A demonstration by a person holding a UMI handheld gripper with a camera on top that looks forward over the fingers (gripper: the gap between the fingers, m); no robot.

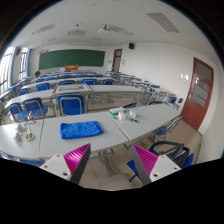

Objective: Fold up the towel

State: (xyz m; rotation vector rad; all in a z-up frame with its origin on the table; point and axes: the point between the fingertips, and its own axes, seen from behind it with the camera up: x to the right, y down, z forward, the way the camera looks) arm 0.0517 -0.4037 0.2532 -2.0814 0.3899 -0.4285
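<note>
Zero folds made, I judge: blue towel (81, 129) lies on counter (40, 140) beyond my tool (112, 160), fingers spread, empty.

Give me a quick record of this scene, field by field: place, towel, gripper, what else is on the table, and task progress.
place: classroom, rows of desks and blue chairs, green chalkboard, red door
towel: blue, lying on the white table, looks mostly flat
gripper: open, fingers apart, holding nothing
towel position: beyond the fingers, not between them
other items: small things on the table beside the towel, too small to identify
progress: towel not yet grasped
</note>
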